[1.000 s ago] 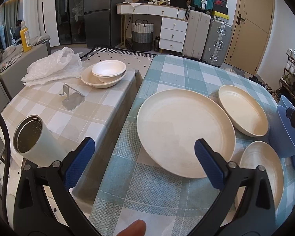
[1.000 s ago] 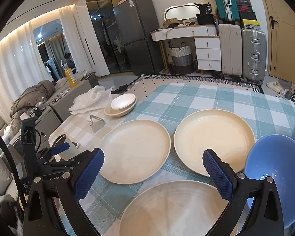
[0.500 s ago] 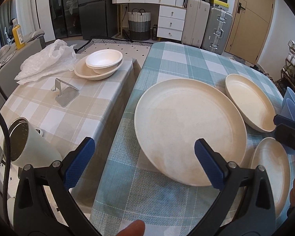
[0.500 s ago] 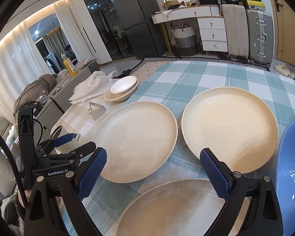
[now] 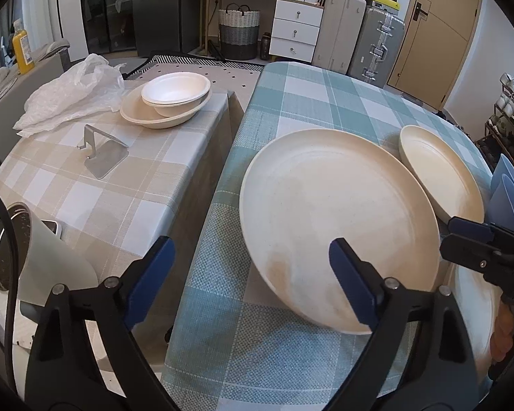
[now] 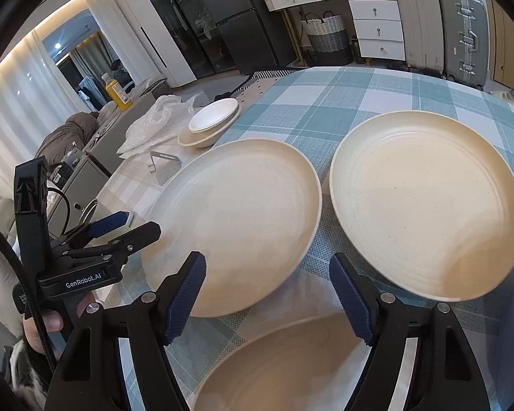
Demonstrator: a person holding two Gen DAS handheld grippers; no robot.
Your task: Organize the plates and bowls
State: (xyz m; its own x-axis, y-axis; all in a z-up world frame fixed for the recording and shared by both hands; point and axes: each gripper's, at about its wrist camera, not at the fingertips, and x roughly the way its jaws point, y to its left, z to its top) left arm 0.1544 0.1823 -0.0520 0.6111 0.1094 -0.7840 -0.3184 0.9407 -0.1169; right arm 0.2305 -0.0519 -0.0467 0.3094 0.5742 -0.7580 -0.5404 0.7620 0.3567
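Observation:
Three cream plates lie on the blue-check table (image 5: 291,102). The big left plate (image 5: 339,212) (image 6: 243,212) sits under my left gripper (image 5: 250,277), whose right finger hovers over its near rim while the left finger hangs over the cloth. Its jaws are closing, with that plate's left rim between them and the pads not touching it. The far-right plate (image 6: 425,205) (image 5: 442,174) lies beside it. The nearest plate (image 6: 284,370) is below my right gripper (image 6: 267,294). Those jaws are closing too, over its far rim, with no pad touching it. Blue bowls (image 5: 510,191) stand at the right.
A beige-check side table (image 5: 137,185) on the left holds stacked white and cream bowls (image 5: 174,99), a plastic bag (image 5: 72,99), a metal stand (image 5: 102,154) and a white cup (image 5: 41,253). A gap separates the two tables. Drawers, suitcases and a basket stand behind.
Both grippers have sunk and come closer to the plates, which now look larger. Both sets of jaws have narrowed, the right more than the left.

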